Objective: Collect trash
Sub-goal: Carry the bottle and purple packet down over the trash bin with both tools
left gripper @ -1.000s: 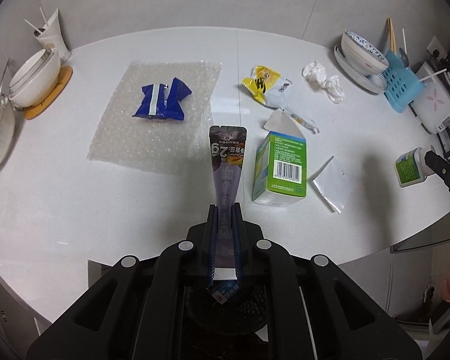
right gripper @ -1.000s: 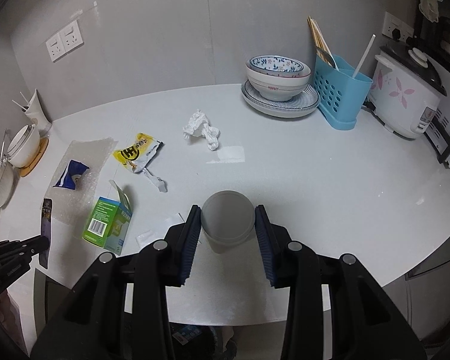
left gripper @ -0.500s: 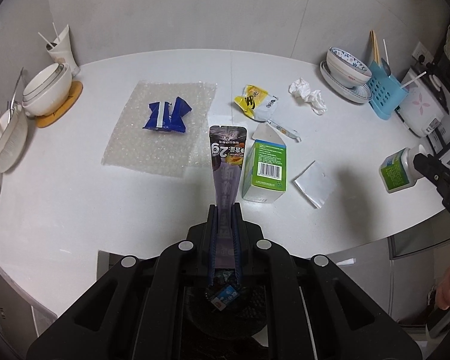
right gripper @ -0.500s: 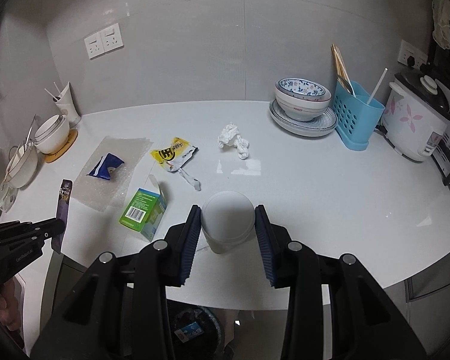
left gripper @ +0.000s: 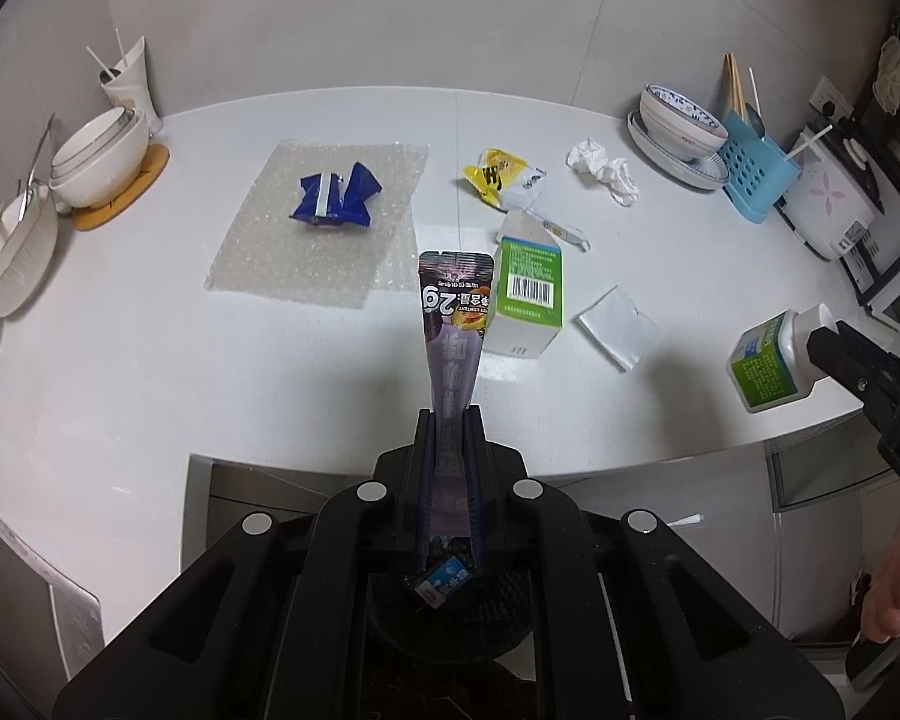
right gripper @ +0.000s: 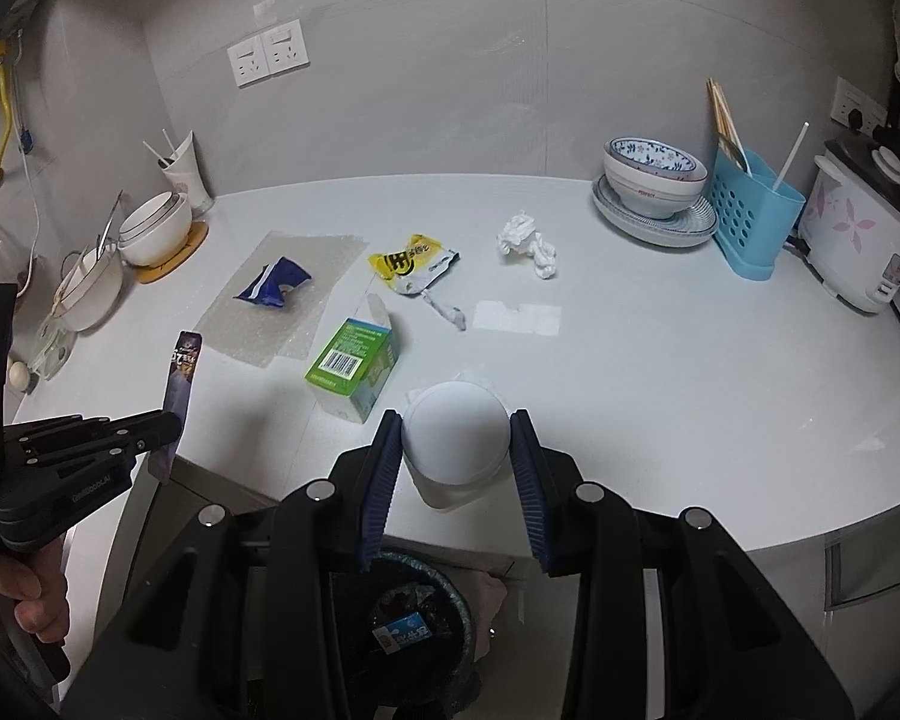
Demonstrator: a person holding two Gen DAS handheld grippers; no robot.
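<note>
Trash sits split between both hands: left gripper [left gripper: 449,420] clamped flat on a purple sachet [left gripper: 455,324]; right gripper [right gripper: 456,438] squeezing a white bottle [right gripper: 455,438] above the bin [right gripper: 420,630].

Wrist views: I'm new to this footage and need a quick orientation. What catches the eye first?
Each gripper carries trash: the left gripper pinches a purple snack sachet, and the right gripper clamps a white bottle. Both hang past the white counter edge, above a black bin on the floor. More litter lies on the counter, notably a green carton and a yellow wrapper.
</note>
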